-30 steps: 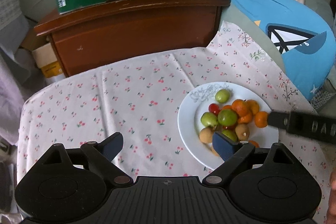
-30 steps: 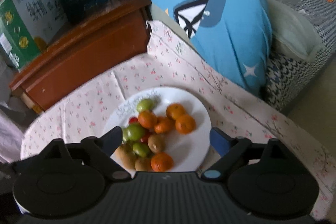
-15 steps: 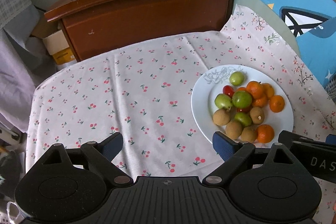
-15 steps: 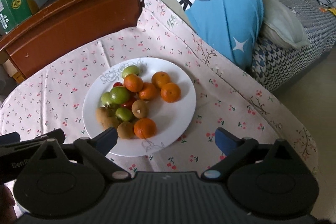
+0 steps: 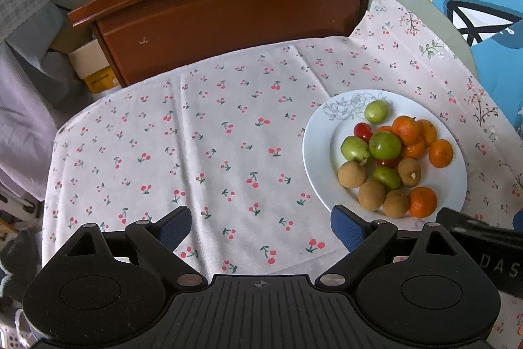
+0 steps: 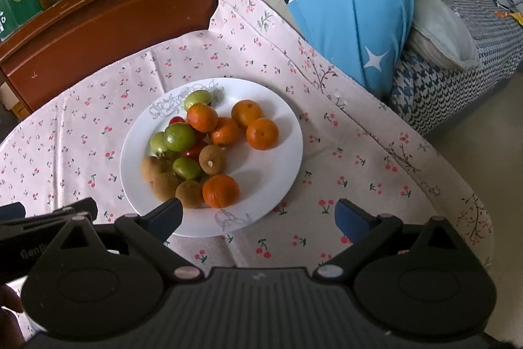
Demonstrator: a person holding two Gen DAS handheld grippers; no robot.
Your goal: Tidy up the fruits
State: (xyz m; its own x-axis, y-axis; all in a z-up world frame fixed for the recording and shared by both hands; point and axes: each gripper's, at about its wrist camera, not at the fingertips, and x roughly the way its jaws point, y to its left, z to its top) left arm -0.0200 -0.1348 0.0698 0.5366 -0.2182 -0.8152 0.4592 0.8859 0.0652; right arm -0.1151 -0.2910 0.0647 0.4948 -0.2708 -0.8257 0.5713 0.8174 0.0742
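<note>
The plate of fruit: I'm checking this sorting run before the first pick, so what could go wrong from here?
1. The fruits are heaped on the white plate; lifting the near orange could send the brown fruit touching it rolling.
2. The right tongs are open with nothing between them, one finger already over the plate's rim; it may bump or tip the plate.
3. The tablecloth is creased, so a nudged plate might slide.

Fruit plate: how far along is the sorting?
Done: nothing visibly sorted; oranges, green fruits, brown fruits and red ones sit mixed on the white plate. In hand: nothing; left tongs open over bare tablecloth, right tongs open at the plate's near rim. Left: all the sorting.
</note>
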